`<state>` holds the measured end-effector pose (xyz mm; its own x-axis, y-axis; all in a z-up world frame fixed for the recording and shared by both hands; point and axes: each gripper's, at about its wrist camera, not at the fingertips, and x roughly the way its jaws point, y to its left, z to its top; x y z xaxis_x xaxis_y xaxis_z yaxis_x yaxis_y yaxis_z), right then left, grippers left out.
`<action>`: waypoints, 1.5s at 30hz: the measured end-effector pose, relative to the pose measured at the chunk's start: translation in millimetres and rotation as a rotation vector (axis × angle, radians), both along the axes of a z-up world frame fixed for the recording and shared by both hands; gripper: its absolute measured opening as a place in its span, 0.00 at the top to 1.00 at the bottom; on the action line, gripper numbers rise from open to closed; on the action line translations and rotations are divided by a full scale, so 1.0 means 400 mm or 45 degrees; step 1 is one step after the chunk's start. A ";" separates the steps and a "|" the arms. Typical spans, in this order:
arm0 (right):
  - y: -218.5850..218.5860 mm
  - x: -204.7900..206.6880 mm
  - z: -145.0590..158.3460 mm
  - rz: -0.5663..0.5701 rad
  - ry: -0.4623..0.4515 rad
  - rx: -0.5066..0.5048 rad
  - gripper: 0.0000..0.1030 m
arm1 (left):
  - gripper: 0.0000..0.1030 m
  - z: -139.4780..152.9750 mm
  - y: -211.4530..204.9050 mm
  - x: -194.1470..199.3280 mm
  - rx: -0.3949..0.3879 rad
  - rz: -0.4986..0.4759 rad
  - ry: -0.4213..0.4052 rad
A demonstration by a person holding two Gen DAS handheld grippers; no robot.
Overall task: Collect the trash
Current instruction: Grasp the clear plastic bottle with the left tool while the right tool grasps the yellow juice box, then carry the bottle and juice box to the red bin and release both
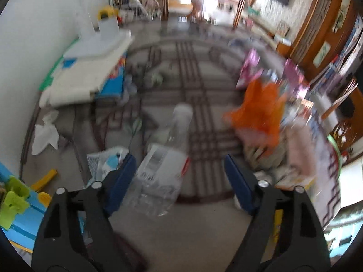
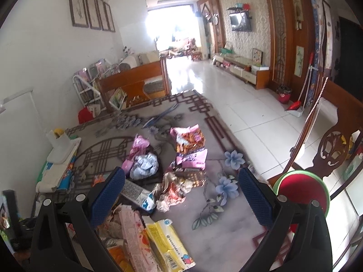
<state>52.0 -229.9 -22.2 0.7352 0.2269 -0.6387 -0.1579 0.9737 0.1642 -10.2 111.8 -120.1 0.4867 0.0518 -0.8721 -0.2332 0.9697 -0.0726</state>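
In the blurred left wrist view my left gripper [image 1: 179, 176] is open over the rug. A clear plastic bottle [image 1: 163, 161] with a white label lies between its blue pads, close to the left pad, touching neither that I can tell. An orange bag [image 1: 261, 111] lies to the right, white tissues [image 1: 45, 133] to the left. In the right wrist view my right gripper [image 2: 181, 195] is open and empty above a litter pile: a pink snack bag [image 2: 190, 147], crumpled wrappers [image 2: 174, 190], a silver foil wad [image 2: 145, 165], a yellow packet [image 2: 168, 240].
A patterned rug [image 2: 226, 206] covers the floor. Folded bedding and boxes [image 1: 90, 68] lie along the left wall. A red stool [image 2: 301, 192] and a wooden chair [image 2: 335, 149] stand to the right. White tile floor [image 2: 238, 104] stretches beyond the rug.
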 end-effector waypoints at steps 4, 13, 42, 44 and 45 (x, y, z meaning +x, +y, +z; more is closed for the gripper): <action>0.020 0.000 -0.015 0.054 0.040 -0.022 0.07 | 0.26 -0.050 0.007 0.023 -0.001 -0.036 0.060; 0.082 0.015 -0.082 0.272 0.261 -0.029 0.07 | 0.45 -0.101 0.019 0.117 0.048 -0.034 0.157; 0.299 -0.139 -0.284 0.762 0.660 -0.090 0.65 | 0.49 0.095 -0.056 0.052 -0.130 0.065 -0.175; 0.284 -0.133 -0.246 0.766 0.607 -0.035 0.65 | 0.49 0.105 -0.060 0.046 -0.138 0.060 -0.189; 0.269 -0.125 -0.216 0.764 0.567 0.011 0.65 | 0.49 0.115 -0.066 0.047 -0.144 0.053 -0.201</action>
<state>2.0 -122.5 -108.5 0.1557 0.5140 -0.8435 -0.5783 0.7397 0.3441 8.7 85.6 -74.2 0.6172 -0.0197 -0.7865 -0.2497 0.9431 -0.2195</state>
